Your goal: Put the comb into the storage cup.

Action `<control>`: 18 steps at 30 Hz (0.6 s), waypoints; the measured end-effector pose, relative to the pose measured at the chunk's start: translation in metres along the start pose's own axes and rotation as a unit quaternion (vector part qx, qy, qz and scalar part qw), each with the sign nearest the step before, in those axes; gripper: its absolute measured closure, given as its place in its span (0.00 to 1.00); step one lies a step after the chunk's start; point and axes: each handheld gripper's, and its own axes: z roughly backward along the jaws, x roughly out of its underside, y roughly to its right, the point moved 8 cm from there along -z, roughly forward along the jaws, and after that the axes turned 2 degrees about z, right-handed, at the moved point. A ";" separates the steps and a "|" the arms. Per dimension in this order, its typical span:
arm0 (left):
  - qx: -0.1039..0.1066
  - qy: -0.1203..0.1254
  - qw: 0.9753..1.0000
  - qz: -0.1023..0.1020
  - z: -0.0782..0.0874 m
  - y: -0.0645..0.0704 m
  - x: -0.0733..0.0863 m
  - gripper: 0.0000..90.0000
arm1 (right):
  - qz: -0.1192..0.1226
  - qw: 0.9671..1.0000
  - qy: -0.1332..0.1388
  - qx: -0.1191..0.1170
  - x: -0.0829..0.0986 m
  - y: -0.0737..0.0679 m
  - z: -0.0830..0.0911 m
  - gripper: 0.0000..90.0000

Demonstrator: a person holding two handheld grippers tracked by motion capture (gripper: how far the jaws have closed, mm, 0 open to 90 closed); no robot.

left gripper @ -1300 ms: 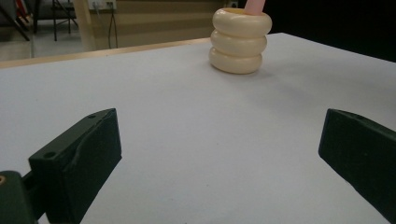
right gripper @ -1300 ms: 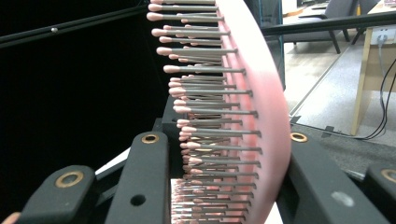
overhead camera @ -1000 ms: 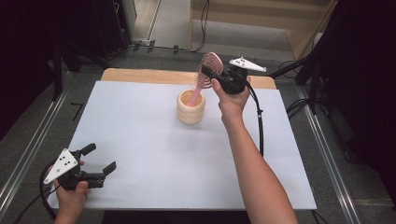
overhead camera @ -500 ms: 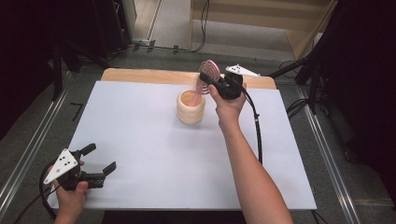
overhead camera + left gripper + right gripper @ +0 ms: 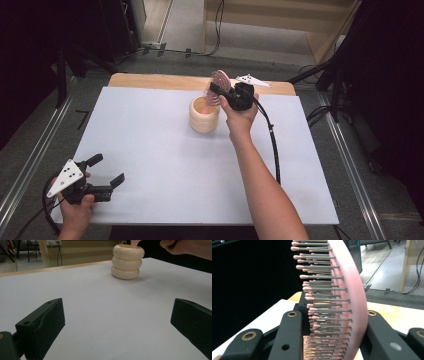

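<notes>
Near edge, high view: left gripper (image 5: 109, 172) sits at the front-left corner of the white table (image 5: 150, 150), held in the person's left hand (image 5: 75, 212). Jaws spread wide, nothing btwn them. Grey three-cornered plate on top, cable looping off the table edge by the wrist. In the left gripper view the two black jaws stand far apart over bare white tabletop (image 5: 100, 315), w/ the cup (image 5: 127, 262) well ahead, across the table.

Mid table: right forearm (image 5: 265, 185) runs up from the bottom edge toward the far side, black cable (image 5: 274, 145) trailing beside it on the right.

Farther: cream cup (image 5: 204, 114), ribbed like three stacked rings, stands upright on the table near the far middle, well apart from the left gripper. Inside looks pinkish-orange.

Just past it & above: right hand (image 5: 241, 117) holds the right gripper (image 5: 216, 91) over the cup's far-right rim. Jaws pinch a pink hairbrush (image 5: 220, 80), head tilted up & to the left above the cup. Handle end points down into the cup; can't tell if it touches the bottom.

Right gripper view: brush (image 5: 347, 290) clamped btwn the two black jaws, bristles facing left, pink back to the right, pink-tipped pins in rows.

Beyond: wooden strip (image 5: 150, 80) along the table's far edge, then grey floor (image 5: 250, 45) w/ cables.
</notes>
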 end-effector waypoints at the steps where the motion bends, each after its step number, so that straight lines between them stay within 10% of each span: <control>1: 0.000 -0.001 1.000 -0.001 0.000 0.000 0.000 0.00 | -0.002 1.000 0.000 0.000 0.002 0.001 -0.001 0.72; 18: 0.000 -0.002 1.000 -0.004 0.000 0.000 0.000 0.00 | -0.064 0.998 0.004 -0.001 0.016 0.017 -0.001 0.69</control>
